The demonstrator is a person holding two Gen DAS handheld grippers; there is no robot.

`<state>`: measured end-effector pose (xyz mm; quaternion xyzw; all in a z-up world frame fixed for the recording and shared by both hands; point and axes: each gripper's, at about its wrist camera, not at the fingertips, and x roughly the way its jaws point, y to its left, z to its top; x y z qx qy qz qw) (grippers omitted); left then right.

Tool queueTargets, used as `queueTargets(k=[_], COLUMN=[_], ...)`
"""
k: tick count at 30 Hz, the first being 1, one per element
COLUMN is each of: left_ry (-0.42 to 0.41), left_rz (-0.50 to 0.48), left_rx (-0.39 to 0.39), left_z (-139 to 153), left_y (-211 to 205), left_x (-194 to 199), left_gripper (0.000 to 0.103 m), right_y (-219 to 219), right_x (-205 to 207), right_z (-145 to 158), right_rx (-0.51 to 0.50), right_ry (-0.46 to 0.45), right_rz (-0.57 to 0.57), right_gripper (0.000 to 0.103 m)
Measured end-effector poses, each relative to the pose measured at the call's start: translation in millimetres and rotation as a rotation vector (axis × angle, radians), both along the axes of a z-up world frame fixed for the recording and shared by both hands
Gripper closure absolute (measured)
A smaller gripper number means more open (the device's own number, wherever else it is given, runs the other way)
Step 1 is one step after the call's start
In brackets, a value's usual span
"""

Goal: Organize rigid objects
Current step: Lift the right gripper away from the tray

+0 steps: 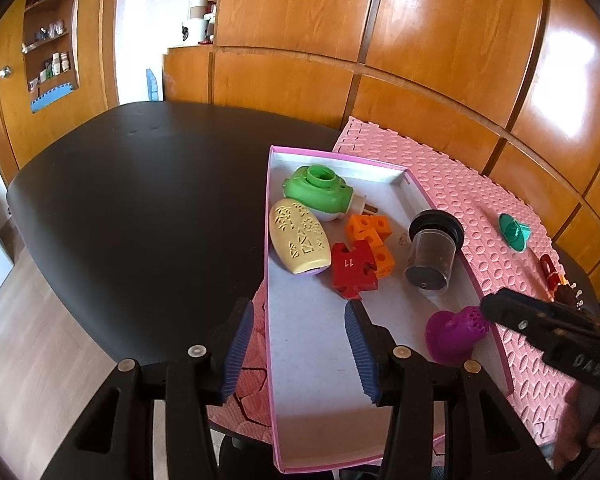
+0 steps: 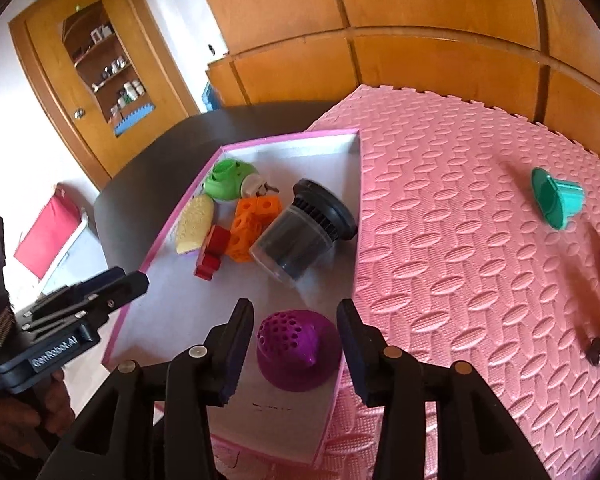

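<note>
Both grippers angled down over the pink-rimmed cardboard tray [image 2: 236, 145].
Right gripper [image 2: 294, 344] fingers spread around the purple perforated plastic cup [image 2: 296, 350], not pressing; left gripper [image 1: 296, 350] fingers spread over the tray's left wall.

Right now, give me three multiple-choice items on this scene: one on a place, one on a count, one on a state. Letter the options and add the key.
1. Where does the purple perforated piece lie?
A. inside the pink-edged box
B. on the pink foam mat
C. on the floor

2. How many things lie in the box?
A. three
B. six
C. nine

3. How does the right gripper stand?
A. shut on the teal cup
B. open, pads clear of the purple piece
C. shut on nothing

Key: 1 A, it rests on the box's white floor; 2 B, green, cream, orange, red, jar, purple; 3 B, gaps show on both sides.
</note>
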<state>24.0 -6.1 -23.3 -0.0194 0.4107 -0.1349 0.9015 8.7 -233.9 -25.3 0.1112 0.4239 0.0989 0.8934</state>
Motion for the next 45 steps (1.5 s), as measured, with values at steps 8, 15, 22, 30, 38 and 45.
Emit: queueTargets(k=[8,15,22,30,38,45], left_ry=[-0.026,-0.043,-0.060,-0.082,-0.054,-0.039], left_rz=[-0.030,-0.066,-0.119,-0.215,-0.329,-0.437], left_rx=[0.012,0.027,0.042,0.059,0.059,0.088], left_z=[7,12,20,35,44,46], left_y=[-7,-19,-37,-73,-135,-206], left_x=[-6,-11,-13,-15,-11,-7], left_gripper=[0.055,0.055,0.055,0.055,0.053,0.036], right_y=[-40,-99,-172,-251,-306,-307], right_x=[-22,-44,-70,-96,-127,-129], right_z=[24,39,53,42,18,15], right_rx=[0.005,-0.039,-0.098,-0.136,0.035,0.085], right_ry=[-0.058,-0.080,-0.097,-0.084,-0.059,-0.038], right_rz=[-0.117,-0.270,-0.448,-0.660,-0.877,-0.862], right_gripper=[0.060,0.060,0.060,0.060,0.060,0.060])
